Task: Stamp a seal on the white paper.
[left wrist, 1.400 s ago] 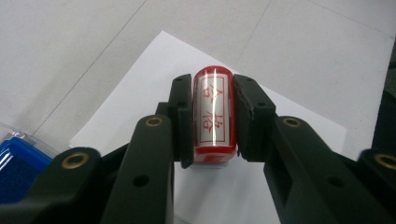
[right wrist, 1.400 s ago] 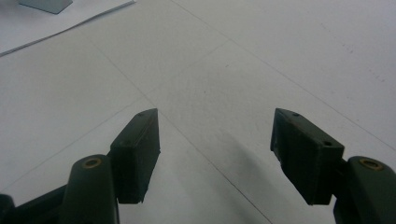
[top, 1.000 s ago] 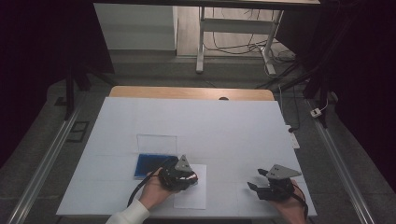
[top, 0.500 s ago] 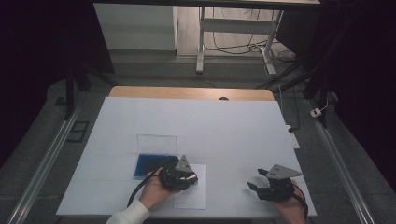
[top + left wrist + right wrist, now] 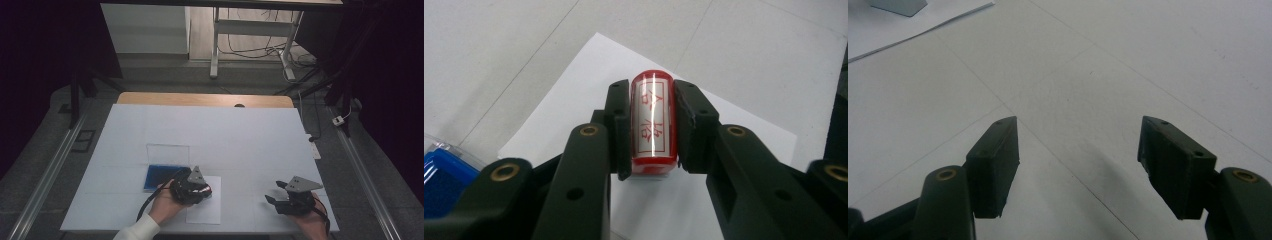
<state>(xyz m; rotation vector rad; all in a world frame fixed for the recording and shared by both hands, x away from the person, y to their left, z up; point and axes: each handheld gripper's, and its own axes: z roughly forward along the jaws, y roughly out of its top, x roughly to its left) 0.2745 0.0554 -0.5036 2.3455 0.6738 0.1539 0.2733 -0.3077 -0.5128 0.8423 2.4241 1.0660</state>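
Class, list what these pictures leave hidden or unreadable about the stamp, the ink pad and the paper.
- Stamp face: left gripper view, turned down toward the paper.
- Ink pad: left gripper view, cut by the edge and a jaw.
- Any print on the paper: high view, too small.

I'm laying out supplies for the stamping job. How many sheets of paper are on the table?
1. The paper sheet lies at the near edge of the table, right of the blue ink pad, under the stamp held in the left gripper.
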